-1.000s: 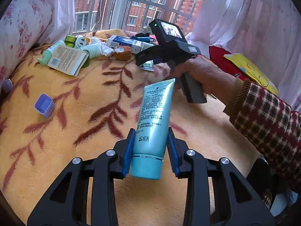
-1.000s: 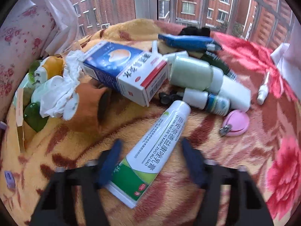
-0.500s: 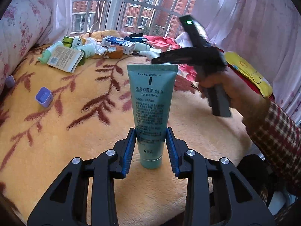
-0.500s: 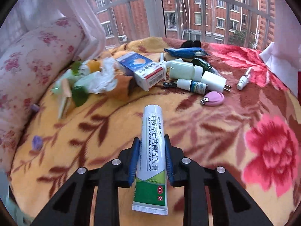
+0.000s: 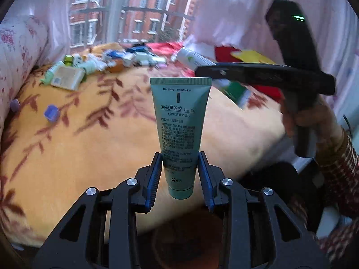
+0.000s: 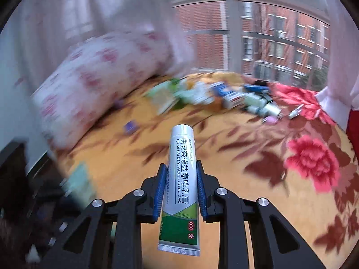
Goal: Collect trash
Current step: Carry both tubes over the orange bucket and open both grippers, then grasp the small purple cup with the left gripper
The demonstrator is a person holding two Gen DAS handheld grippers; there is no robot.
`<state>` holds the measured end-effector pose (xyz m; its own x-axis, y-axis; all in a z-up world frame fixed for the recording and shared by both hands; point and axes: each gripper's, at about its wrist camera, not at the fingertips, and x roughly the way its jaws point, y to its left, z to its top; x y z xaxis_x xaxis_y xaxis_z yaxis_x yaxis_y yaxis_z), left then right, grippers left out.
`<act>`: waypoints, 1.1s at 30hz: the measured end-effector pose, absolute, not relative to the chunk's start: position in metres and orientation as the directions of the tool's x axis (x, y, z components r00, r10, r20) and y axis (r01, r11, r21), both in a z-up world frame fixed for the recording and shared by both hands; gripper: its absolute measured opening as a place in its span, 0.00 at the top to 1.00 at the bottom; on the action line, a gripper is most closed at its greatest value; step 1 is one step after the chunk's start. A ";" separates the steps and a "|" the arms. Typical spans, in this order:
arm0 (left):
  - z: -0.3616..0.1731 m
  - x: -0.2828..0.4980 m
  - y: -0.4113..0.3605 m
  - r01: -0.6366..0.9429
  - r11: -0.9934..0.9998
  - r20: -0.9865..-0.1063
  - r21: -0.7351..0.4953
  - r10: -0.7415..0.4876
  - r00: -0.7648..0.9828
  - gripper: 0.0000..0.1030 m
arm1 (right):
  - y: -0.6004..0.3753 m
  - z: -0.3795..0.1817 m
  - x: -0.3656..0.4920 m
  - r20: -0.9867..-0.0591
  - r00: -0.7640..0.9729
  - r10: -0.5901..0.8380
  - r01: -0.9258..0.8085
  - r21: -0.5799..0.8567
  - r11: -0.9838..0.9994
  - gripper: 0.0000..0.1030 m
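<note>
Glossy plastic teal tube [image 5: 179,132], fuzzy fleece blanket [image 5: 74,154]

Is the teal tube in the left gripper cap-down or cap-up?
Cap-down: the teal tube stands upright, its cap below the left gripper, crimped end on top.

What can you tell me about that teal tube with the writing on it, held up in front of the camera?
The teal soft-plastic tube stands upright and is clamped between the blue ribbed pads of the left hand-held gripper. Its flat crimped end points up and its round cap points down, just below the pads. Dark Chinese print and the words "Aloe Gel" cover the side facing the camera. It hangs in the air above the orange floral blanket, and only the two pads touch it.
</note>
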<state>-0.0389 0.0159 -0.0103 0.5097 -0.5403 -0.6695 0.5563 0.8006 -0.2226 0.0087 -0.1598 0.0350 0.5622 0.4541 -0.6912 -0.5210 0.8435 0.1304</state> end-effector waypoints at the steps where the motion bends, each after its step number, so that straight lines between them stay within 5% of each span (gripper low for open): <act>1: -0.013 -0.046 0.016 0.565 0.794 -0.683 -0.222 -0.540 0.491 0.68 | -0.157 0.031 -0.010 -0.703 0.538 0.465 -0.542 0.134 0.830 0.75; 14: -0.130 -0.111 -0.004 0.584 0.745 -0.888 -0.324 -0.452 0.084 0.66 | -0.138 -0.126 -0.110 -0.913 0.097 0.396 -0.519 0.293 0.803 0.72; 15: -0.134 -0.111 -0.006 0.578 0.745 -0.891 -0.334 -0.450 0.065 0.63 | -0.137 -0.132 -0.111 -0.918 0.096 0.385 -0.511 0.286 0.811 0.64; 16: -0.140 -0.109 -0.009 0.563 0.755 -0.898 -0.336 -0.437 0.049 0.53 | -0.138 -0.138 -0.111 -0.924 0.100 0.369 -0.499 0.274 0.822 0.42; 17: -0.144 -0.108 -0.010 0.552 0.768 -0.908 -0.325 -0.417 0.046 0.41 | -0.139 -0.142 -0.111 -0.929 0.090 0.358 -0.492 0.271 0.827 0.32; 21: -0.148 -0.105 -0.004 0.525 0.789 -0.915 -0.319 -0.401 0.048 0.33 | -0.148 -0.134 -0.109 -0.916 0.118 0.383 -0.485 0.283 0.827 0.29; 25: -0.126 -0.098 0.012 0.509 0.787 -0.876 -0.349 -0.467 0.121 0.33 | -0.163 -0.103 -0.102 -0.860 0.211 0.465 -0.485 0.321 0.813 0.27; 33: -0.031 -0.034 0.076 0.363 0.887 -0.704 -0.287 -0.452 0.547 0.30 | -0.177 -0.024 -0.061 -0.667 0.498 0.554 -0.500 0.302 0.812 0.21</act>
